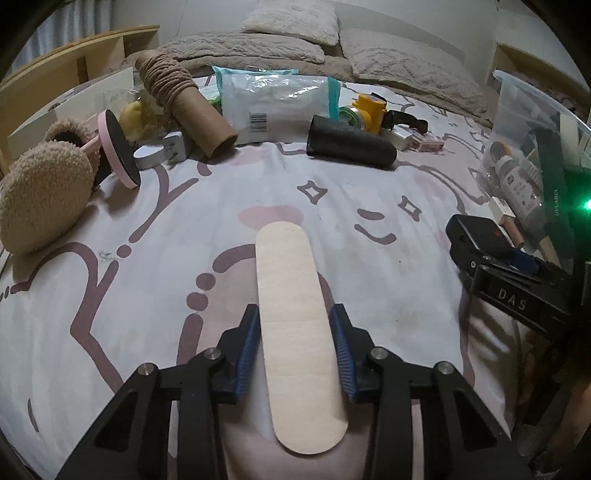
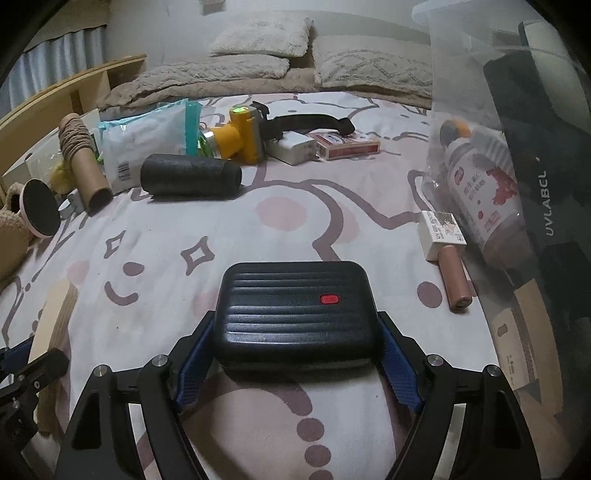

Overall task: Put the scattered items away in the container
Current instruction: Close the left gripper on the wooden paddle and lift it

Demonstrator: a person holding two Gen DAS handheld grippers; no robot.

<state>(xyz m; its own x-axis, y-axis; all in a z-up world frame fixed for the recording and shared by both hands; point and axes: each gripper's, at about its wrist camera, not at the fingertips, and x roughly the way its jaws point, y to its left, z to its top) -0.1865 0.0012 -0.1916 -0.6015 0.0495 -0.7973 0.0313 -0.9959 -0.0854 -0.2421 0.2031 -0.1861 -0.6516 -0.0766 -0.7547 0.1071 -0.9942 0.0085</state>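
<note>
Gripping: the left gripper (image 1: 297, 354) has its blue pads (image 1: 246, 354) pressed against both long edges of a flat wooden stick (image 1: 291, 314), which points forward over the bed sheet (image 1: 147, 295).
Right side: the right gripper (image 2: 295, 354) clamps a ribbed black case (image 2: 295, 314) with a red button on top; each blue pad touches one short side of the case.
Cross view: from the left camera the black case (image 1: 476, 236) and the right gripper sit at the far right, near the container.
Container: a clear plastic bin (image 1: 524, 122) stands at the right edge of the bed; in the right wrist view its wall (image 2: 461, 92) shows a white bottle (image 2: 480, 192) with red print lying inside, plus a dark box marked UVLABEL.
Beside the bin: a small white box (image 2: 441, 232) and a pink tube (image 2: 456, 284) lie on the sheet just outside the wall, the box seemingly touching the tube, though the angle makes that unclear.
Scattered items, far side: black foam roller (image 1: 351, 146), yellow headlamp (image 1: 369, 110), white plastic packet (image 1: 273, 107), cardboard tube wound with twine (image 1: 184, 103).
Left edge: fuzzy tan slippers (image 1: 40, 199), with a pink-rimmed disc (image 1: 118, 147) beside them.
Background: beige pillows (image 1: 295, 26) at the head of the bed.
</note>
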